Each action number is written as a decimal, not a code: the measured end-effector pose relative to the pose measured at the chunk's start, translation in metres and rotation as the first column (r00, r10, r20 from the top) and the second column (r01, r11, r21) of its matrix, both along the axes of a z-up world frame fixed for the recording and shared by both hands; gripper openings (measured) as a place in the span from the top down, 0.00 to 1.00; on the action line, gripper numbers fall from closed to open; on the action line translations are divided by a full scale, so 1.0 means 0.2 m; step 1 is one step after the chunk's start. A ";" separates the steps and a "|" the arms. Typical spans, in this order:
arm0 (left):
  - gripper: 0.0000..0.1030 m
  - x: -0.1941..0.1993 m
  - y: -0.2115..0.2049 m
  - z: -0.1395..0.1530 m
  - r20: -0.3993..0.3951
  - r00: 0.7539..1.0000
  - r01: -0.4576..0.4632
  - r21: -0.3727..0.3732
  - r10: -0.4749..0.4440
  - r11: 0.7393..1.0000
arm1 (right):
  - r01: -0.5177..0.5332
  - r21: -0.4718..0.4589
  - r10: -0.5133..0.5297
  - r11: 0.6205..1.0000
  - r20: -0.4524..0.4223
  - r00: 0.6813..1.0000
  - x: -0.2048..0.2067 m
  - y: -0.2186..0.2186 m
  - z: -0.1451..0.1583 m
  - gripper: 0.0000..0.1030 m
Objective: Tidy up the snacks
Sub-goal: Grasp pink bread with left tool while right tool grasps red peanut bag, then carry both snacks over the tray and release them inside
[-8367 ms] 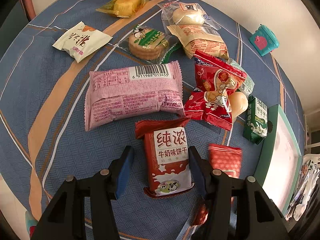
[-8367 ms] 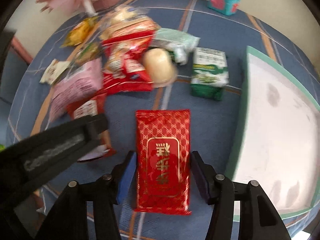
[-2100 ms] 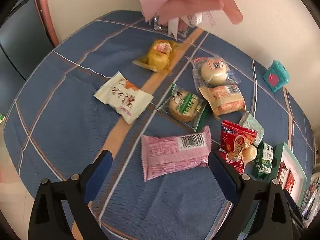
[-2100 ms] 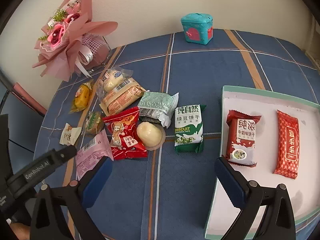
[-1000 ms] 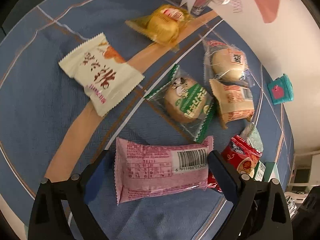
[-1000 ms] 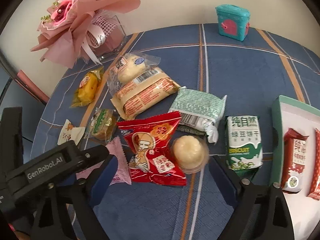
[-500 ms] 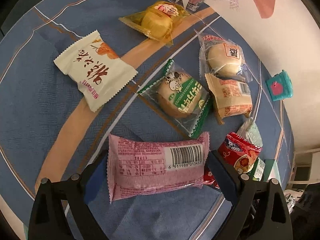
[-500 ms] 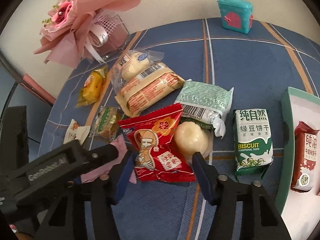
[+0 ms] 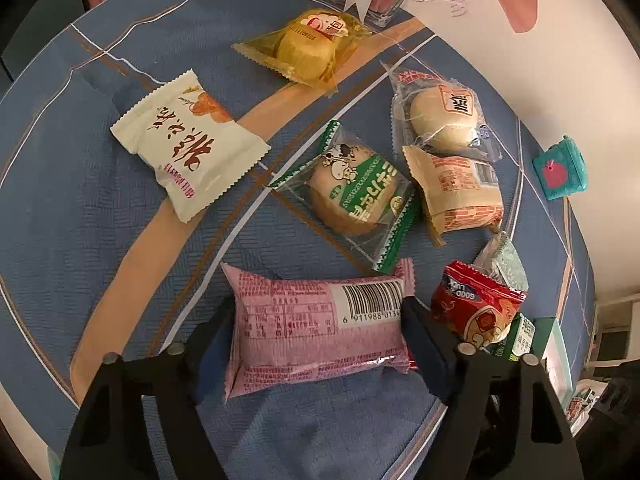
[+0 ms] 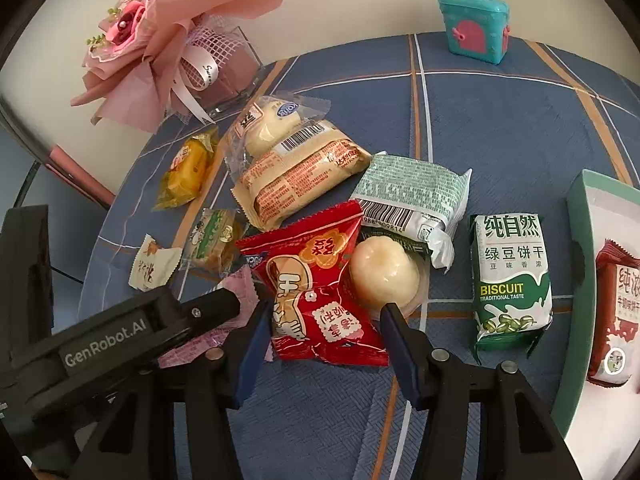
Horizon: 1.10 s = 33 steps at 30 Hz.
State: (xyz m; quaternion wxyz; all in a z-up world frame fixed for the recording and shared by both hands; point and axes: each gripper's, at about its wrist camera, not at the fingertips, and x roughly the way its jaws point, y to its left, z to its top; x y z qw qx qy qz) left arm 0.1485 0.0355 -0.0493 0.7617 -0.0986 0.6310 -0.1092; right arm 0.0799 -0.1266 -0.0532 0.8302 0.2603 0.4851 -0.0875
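While both grippers are angled steeply down at the blue plaid tablecloth (image 10: 500, 128), each is seen with a packet between its fingers. The left gripper (image 9: 316, 344) has just been closing, and its blue pads are pressed against the two short ends of the pink packet (image 9: 316, 328), which lies crosswise with its barcode facing up. The right gripper (image 10: 322, 338) has likewise just been closing; its pads are set against the sides of the red snack bag (image 10: 316, 288), whose lower half sits between them. Just right of the red bag, touching it, a pale round jelly cup (image 10: 384, 270) is seen, and behind that a mint-green packet (image 10: 412, 196). Further right a green biscuit pack (image 10: 510, 280) lies alone, near the green-rimmed white tray (image 10: 580, 208), in which a red milk-biscuit pack (image 10: 616, 308) is partly visible at the frame edge. Beyond the pink packet a clear-wrapped cookie (image 9: 356, 196), a white sachet (image 9: 188, 148) and a yellow cake (image 9: 308, 48) are spread out.
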 end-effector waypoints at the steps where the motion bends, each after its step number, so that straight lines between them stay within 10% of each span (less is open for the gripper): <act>1: 0.25 0.00 0.00 0.00 0.002 1.000 0.002 -0.001 -0.002 1.000 | 0.000 0.000 0.000 1.000 0.000 1.000 0.00 0.00 0.00 0.45; 33: 0.27 -0.12 -0.08 0.32 0.121 0.993 0.010 -0.136 0.006 0.991 | 0.080 -0.001 -0.080 0.997 0.099 0.992 -0.27 -0.16 0.37 0.49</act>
